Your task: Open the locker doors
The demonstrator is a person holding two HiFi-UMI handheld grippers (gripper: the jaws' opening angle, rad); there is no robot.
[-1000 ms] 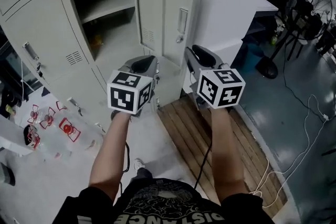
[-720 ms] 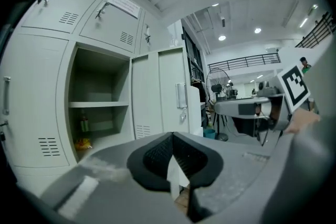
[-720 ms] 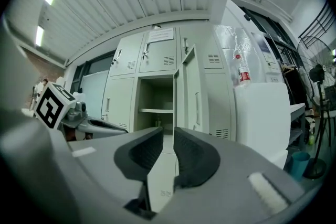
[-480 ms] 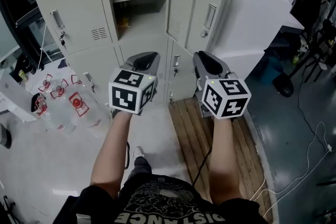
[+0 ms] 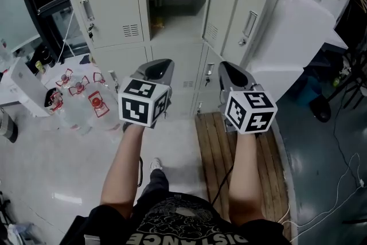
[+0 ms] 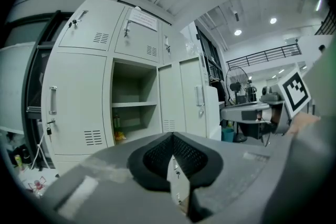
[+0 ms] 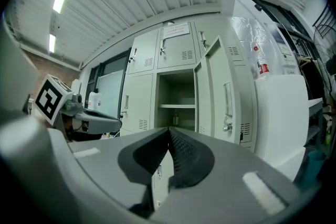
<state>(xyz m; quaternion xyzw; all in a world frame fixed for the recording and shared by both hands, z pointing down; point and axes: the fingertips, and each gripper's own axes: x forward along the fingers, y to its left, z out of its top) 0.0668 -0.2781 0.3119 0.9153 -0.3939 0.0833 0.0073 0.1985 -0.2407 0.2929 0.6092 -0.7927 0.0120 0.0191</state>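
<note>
- Pale floor below, grey lockers ahead; middle door swung open, neighbours closed.
- Left gripper: jaws pressed together, empty.
- Right gripper: jaws just closed, nothing between.

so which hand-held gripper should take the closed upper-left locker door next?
Probably left. The left hand-held gripper is on the side of that closed door and its handle. The right hand-held gripper is below the already open door. Both are shut and empty.
</note>
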